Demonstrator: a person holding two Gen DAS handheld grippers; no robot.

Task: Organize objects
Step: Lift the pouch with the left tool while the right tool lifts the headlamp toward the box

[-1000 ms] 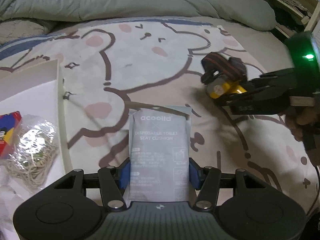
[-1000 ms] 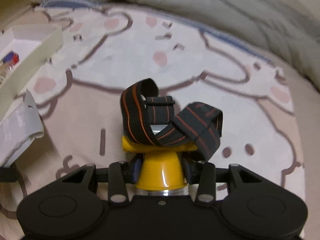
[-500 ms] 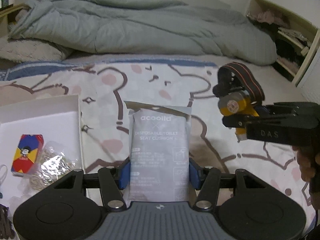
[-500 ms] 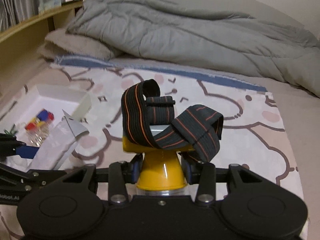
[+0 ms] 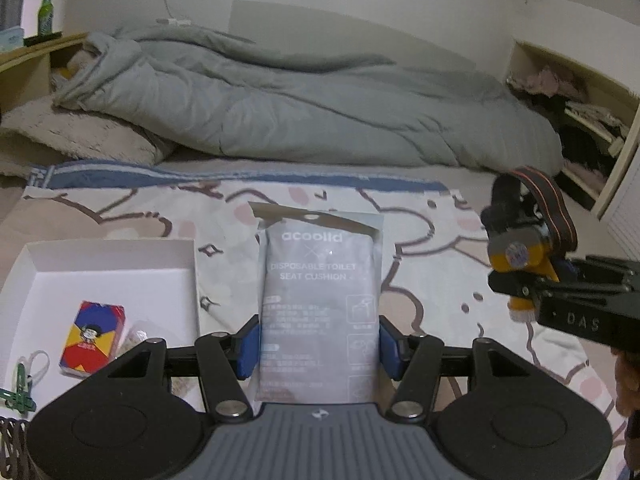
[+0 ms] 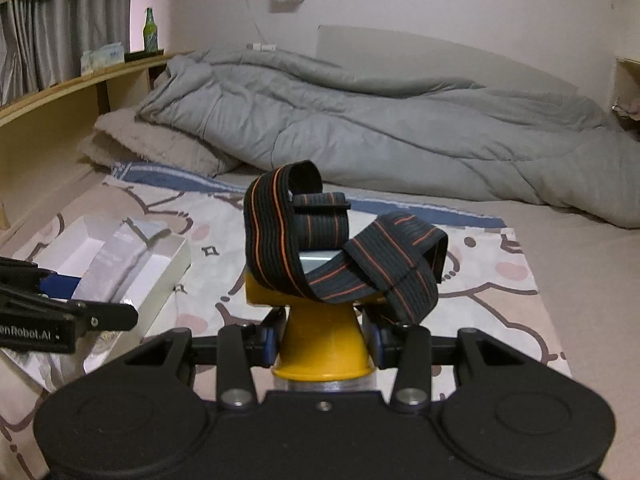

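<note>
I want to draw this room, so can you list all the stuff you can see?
seat cushion packet: one, grey, between the left tool's pads
headlamp: one, yellow with black-orange strap, in the right tool
box: one, white, open, on the blanket
card pack: one, red-blue-yellow, in the box
blanket: one, cartoon print, on the bed
duvet: one, grey, behind
bottle: one, green, on the shelf
left tool: jaws opening
right tool: shut on headlamp

I was in somebody's bedroom, pretty clearly: a rumpled grey duvet [image 6: 400, 128] piled on a bed with a cartoon-print sheet [image 5: 132, 216], a fuzzy pillow [image 6: 160, 148], curtains [image 6: 48, 56] and a wooden shelf [image 6: 80, 80] alongside
</note>
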